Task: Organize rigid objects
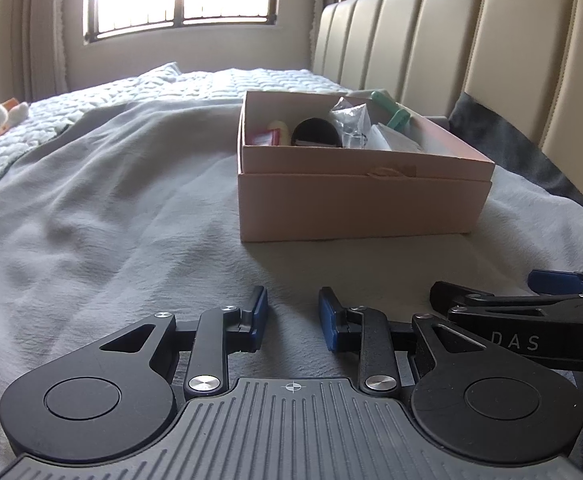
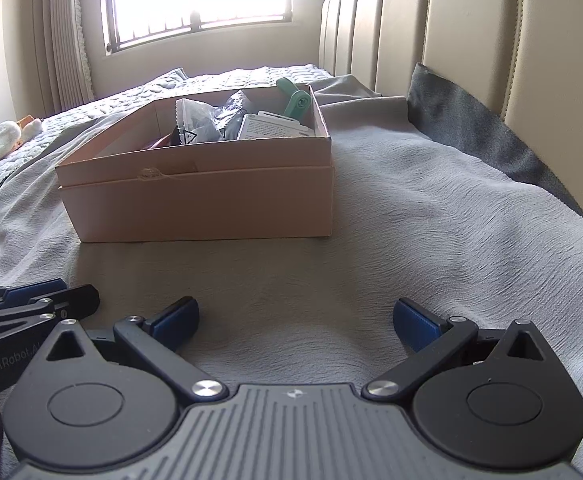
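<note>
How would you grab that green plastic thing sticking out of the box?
Probably by its upper end, coming from above. The green plastic piece leans on the pink box's far corner and pokes above the rim, so that end is free while packets crowd its lower part.

Left black plastic two-finger gripper (image 1: pixel 293 318): blue rubber pads, silver pivot screws, ribbed grey base plate with crosshair mark, round black discs either side of that plate. Right black plastic two-finger gripper (image 2: pixel 296 322): same build, "DAS" on its side.
</note>
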A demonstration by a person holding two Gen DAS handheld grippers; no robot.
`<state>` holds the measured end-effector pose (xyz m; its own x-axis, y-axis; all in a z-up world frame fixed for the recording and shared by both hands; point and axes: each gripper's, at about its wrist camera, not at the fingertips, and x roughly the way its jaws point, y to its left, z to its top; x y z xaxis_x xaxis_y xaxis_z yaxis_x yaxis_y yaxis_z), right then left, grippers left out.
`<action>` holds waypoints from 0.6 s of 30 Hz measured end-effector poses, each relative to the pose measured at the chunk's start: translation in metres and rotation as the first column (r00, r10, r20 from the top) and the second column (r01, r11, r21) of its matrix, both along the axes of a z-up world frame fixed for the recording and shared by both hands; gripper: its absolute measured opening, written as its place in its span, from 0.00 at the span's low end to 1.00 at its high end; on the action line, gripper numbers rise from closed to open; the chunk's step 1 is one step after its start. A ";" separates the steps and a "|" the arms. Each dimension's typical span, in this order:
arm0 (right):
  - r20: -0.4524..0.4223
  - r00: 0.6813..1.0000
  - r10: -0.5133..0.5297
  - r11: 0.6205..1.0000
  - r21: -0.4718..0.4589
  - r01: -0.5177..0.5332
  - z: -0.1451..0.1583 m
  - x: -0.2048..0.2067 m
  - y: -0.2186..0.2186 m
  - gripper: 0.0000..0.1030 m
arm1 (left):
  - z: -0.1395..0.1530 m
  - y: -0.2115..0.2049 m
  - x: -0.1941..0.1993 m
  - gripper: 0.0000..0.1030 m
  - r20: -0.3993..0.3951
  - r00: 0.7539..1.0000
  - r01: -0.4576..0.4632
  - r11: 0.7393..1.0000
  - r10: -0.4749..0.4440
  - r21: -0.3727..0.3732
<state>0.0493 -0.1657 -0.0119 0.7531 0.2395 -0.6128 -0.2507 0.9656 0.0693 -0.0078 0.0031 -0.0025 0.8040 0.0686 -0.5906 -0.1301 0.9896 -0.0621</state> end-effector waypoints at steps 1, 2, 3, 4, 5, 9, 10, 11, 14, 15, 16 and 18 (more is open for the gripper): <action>0.000 1.000 0.000 1.000 0.000 0.000 0.000 0.000 0.000 1.00 | 0.000 0.000 0.000 0.30 0.001 1.000 0.001 1.000 -0.001 -0.003; 0.000 1.000 0.000 1.000 0.000 0.000 0.000 0.000 0.000 1.00 | 0.000 0.000 -0.001 0.30 0.001 1.000 0.002 1.000 -0.002 -0.003; 0.000 1.000 0.000 1.000 0.000 0.000 0.000 0.000 0.000 1.00 | 0.000 0.000 0.000 0.30 0.000 1.000 0.002 1.000 -0.002 -0.004; 0.000 1.000 0.000 1.000 0.000 0.000 0.000 0.000 0.000 1.00 | -0.001 0.000 0.000 0.30 -0.001 1.000 0.002 1.000 -0.002 -0.004; 0.000 1.000 0.000 1.000 0.000 0.000 0.000 0.000 0.000 1.00 | -0.001 0.000 0.000 0.30 -0.002 1.000 0.002 1.000 -0.002 -0.003; 0.000 1.000 0.000 1.000 0.000 0.000 0.000 0.000 0.000 1.00 | -0.001 -0.001 0.001 0.30 0.000 1.000 0.002 1.000 -0.002 0.008; 0.000 1.000 0.000 1.000 0.000 0.000 0.000 0.000 0.000 1.00 | -0.002 -0.001 0.001 0.30 -0.001 1.000 0.002 1.000 -0.002 0.008; 0.000 1.000 0.000 1.000 0.000 0.000 0.000 0.000 0.000 1.00 | -0.002 -0.001 0.001 0.30 -0.001 1.000 0.002 1.000 -0.002 0.006; 0.000 1.000 0.000 1.000 0.000 0.000 0.000 0.000 0.000 1.00 | -0.002 0.000 0.001 0.30 0.001 1.000 0.001 1.000 -0.001 -0.003; 0.000 1.000 0.000 1.000 0.000 0.000 0.000 0.000 0.000 1.00 | -0.002 0.000 0.001 0.30 0.001 1.000 0.001 1.000 -0.001 -0.004; 0.000 1.000 0.000 1.000 0.000 0.000 0.000 0.000 0.000 1.00 | -0.002 0.000 0.001 0.30 0.001 1.000 0.001 1.000 -0.001 -0.002; 0.000 1.000 0.000 1.000 0.000 0.000 0.000 0.000 0.000 1.00 | -0.002 0.000 0.001 0.30 0.001 1.000 0.001 1.000 -0.001 -0.001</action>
<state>0.0496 -0.1659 -0.0116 0.7530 0.2395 -0.6129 -0.2507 0.9656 0.0693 -0.0071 0.0030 -0.0043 0.8045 0.0677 -0.5900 -0.1295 0.9896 -0.0630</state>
